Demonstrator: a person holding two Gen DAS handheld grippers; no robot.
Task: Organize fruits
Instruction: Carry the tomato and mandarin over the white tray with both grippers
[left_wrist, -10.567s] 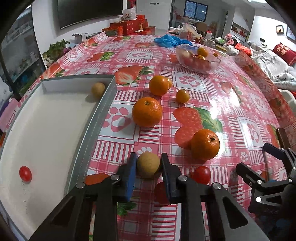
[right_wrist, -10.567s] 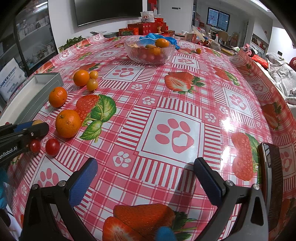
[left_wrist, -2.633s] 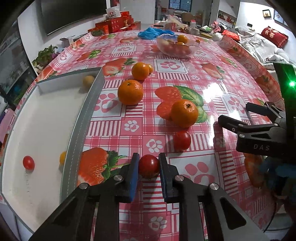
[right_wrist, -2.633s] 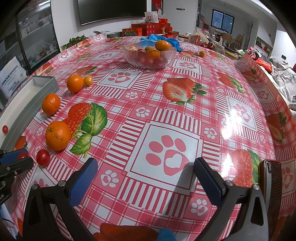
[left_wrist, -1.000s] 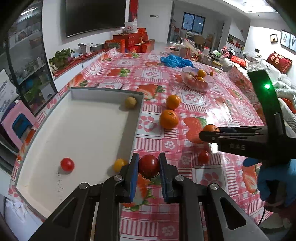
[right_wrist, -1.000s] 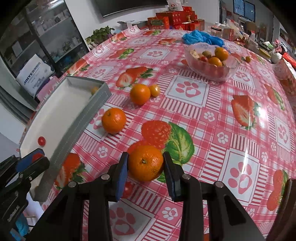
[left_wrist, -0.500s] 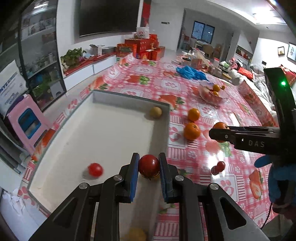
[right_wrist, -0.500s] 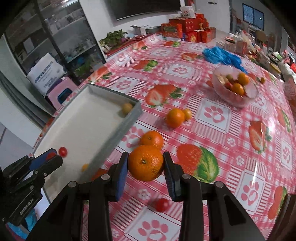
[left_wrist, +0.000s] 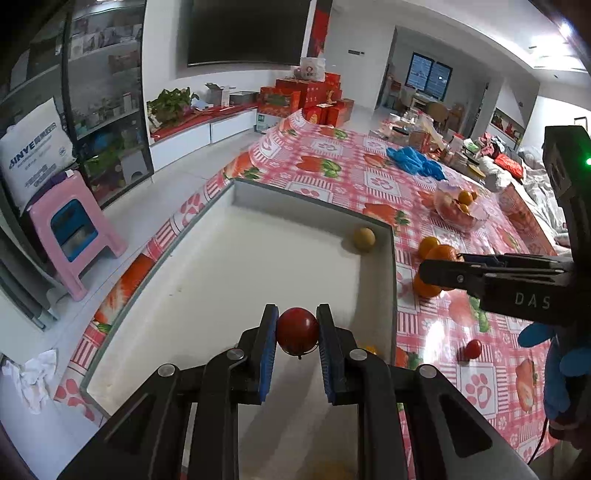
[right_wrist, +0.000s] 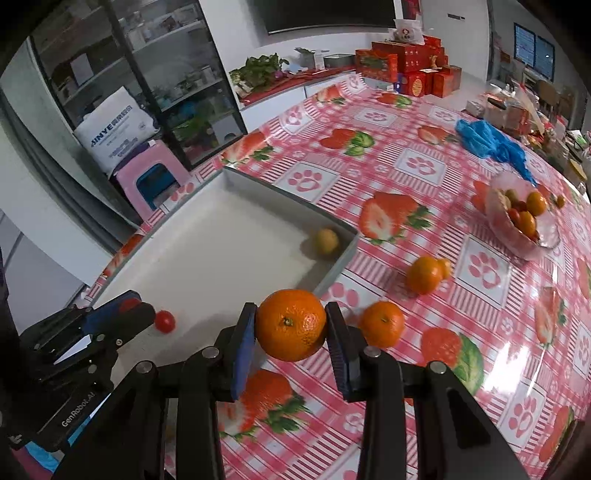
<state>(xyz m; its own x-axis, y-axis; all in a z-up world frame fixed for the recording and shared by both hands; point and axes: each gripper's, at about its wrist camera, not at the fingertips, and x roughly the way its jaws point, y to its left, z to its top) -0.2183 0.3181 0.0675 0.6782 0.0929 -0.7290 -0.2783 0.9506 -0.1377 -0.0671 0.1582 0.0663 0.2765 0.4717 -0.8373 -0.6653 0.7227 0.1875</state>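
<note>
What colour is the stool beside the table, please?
Pink, with a blue panel; the stool shows best in the left wrist view.

The left wrist view looks steeply down along its own fingers from close above the white tray (left_wrist: 229, 266), facing the far room past the red checked tablecloth (left_wrist: 373, 181); the right wrist view sits just right of it, over the tray's right wall, also tilted down and facing far; both share the tray, the yellowish fruit (left_wrist: 364, 239) in its far right corner, the glass bowl (left_wrist: 458, 214), the blue bag (left_wrist: 413, 158) and the pink stool (left_wrist: 74, 229); each sees the other gripper at its edge.
</note>
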